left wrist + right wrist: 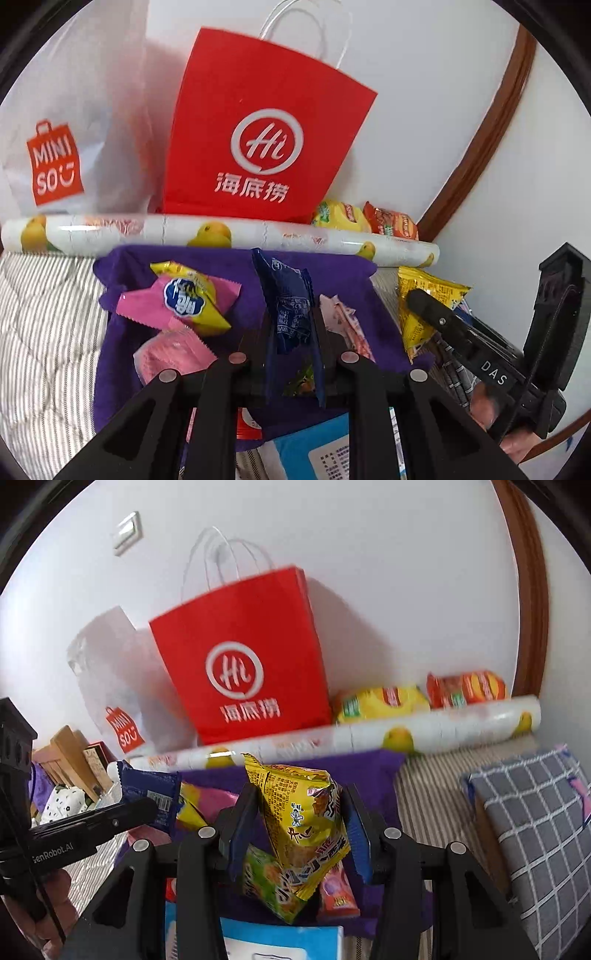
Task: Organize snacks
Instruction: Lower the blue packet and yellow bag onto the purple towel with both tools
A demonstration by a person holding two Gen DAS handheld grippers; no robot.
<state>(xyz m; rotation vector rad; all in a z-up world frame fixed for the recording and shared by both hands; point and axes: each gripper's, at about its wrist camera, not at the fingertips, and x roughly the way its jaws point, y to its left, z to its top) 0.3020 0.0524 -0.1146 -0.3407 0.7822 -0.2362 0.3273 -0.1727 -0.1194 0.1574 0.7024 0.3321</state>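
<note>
- A striped quilt covers the surface, running under everything near the white wall.
- A red paper bag with white rope handles stands at the far side against the wall, and a white plastic shopping bag leans just left of it.
- A long roll printed with yellow fruit lies across in front of both bags.
- A purple cloth is spread on the quilt just near the roll, with loose snacks on it, among them a pink and yellow packet.
- A grey checked cushion sits on the right.
- The right gripper pinches a yellow snack bag between its fingers, lifted above the purple cloth.
- The left gripper has its fingers pressed together on a slim blue snack packet, held upright over the cloth's middle.
- Two more packs, a yellow pack and an orange pack, rest behind the roll at the far right.
</note>
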